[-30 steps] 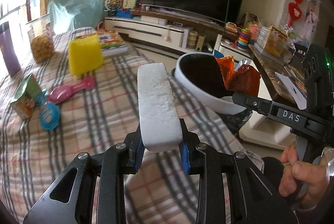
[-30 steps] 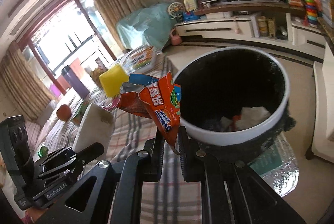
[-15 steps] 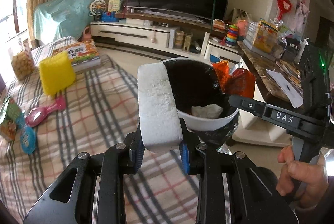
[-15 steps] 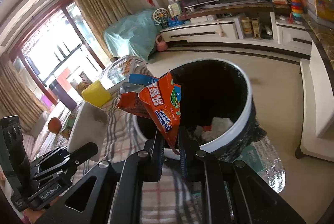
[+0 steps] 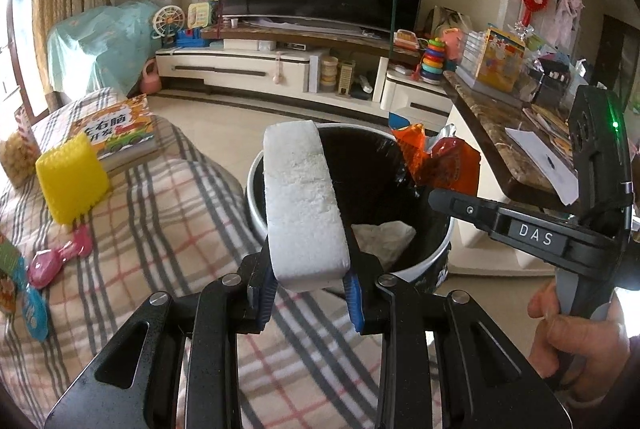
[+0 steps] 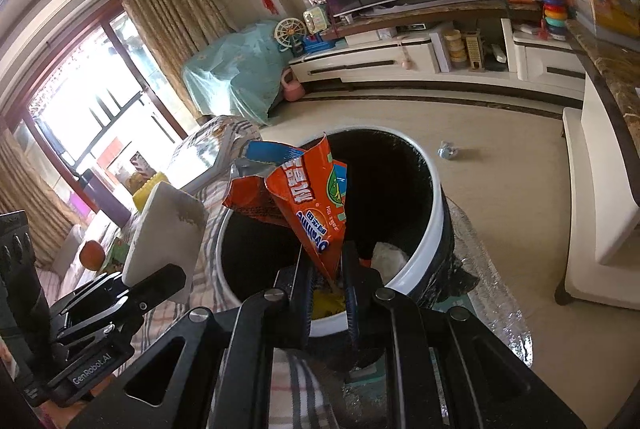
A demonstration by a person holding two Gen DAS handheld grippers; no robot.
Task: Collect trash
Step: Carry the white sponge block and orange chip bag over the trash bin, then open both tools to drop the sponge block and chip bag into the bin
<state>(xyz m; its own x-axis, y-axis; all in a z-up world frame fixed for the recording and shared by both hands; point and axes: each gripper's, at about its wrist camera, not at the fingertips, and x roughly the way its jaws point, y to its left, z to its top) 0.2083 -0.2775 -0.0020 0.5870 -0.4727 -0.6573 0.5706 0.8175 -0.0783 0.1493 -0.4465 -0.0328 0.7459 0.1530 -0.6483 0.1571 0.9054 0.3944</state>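
The left gripper [image 5: 308, 293] is clenched on the near end of one white foam block [image 5: 302, 201], which stands up and away from the jaws so its far end reaches over the left rim of the bin [image 5: 256, 205]. The right gripper [image 6: 328, 293] is clenched on the bottom corner of one orange snack wrapper [image 6: 304, 197], with its torn mouth hanging above the bin's opening. Both pieces seem held by an end so they can drop clear of the jaws once let go, and each hand carries one piece so both can be binned in a single trip. The single bin, white outside with a black liner, stands on the floor just beyond the far right edge of the plaid surface [image 5: 168, 229], within easy reach; it already holds one crumpled white wad [image 5: 382, 237] and some yellow scrap. On the surface to the left sit one yellow block [image 5: 72, 185], one book [image 5: 116, 133] and one pink spoon [image 5: 56, 261], none of them obvious trash.
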